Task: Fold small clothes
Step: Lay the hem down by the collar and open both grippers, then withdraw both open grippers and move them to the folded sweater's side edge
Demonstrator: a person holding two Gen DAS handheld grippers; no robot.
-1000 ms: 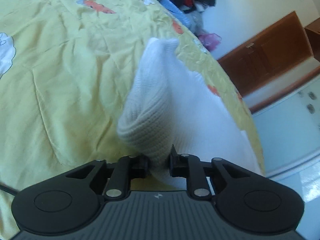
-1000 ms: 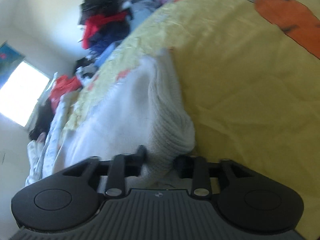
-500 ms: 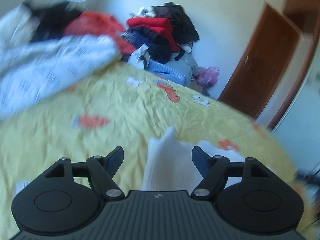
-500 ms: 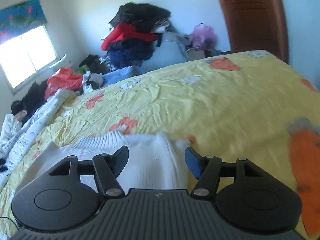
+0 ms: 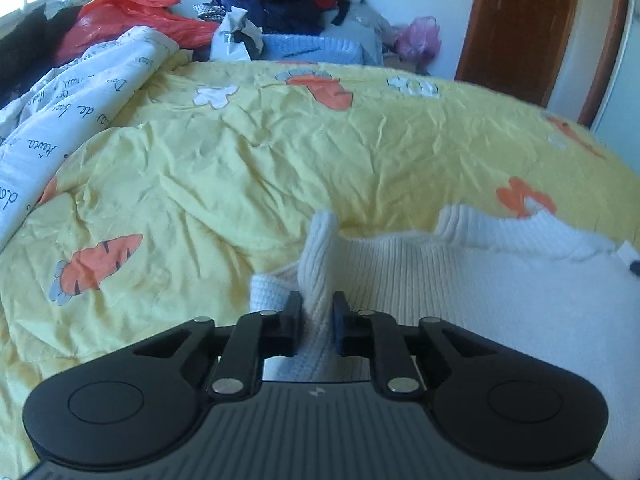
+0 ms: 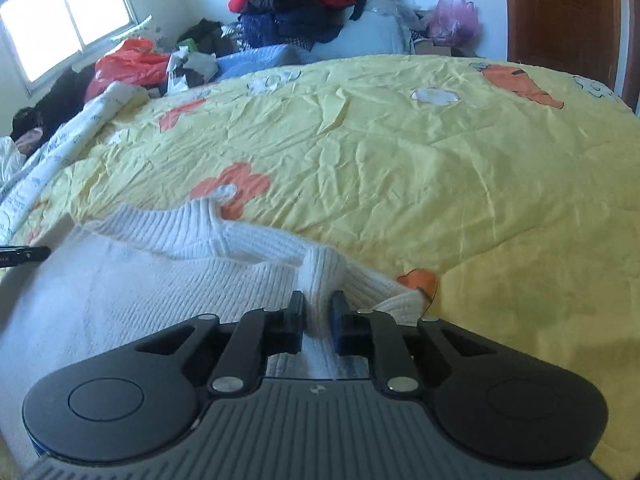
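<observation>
left wrist view: left gripper (image 5: 316, 307) clenched on a ridge of the white knit sweater (image 5: 460, 280), which lies on the yellow bedspread (image 5: 280, 152); right gripper (image 6: 318, 307) pinches its opposite edge.

Sweater (image 5: 500, 280) (lower part) behind tools

The sweater (image 5: 460, 280) lies on the bed (image 5: 280, 152), at its near edge. The left gripper (image 5: 316, 314) sits at the sweater's left edge, the right gripper (image 6: 318, 314) at its right edge. A blanket (image 5: 60, 120) lies left; a clothes pile (image 6: 296, 4) stands behind the bed, a door (image 5: 520, 28) to its right.
</observation>
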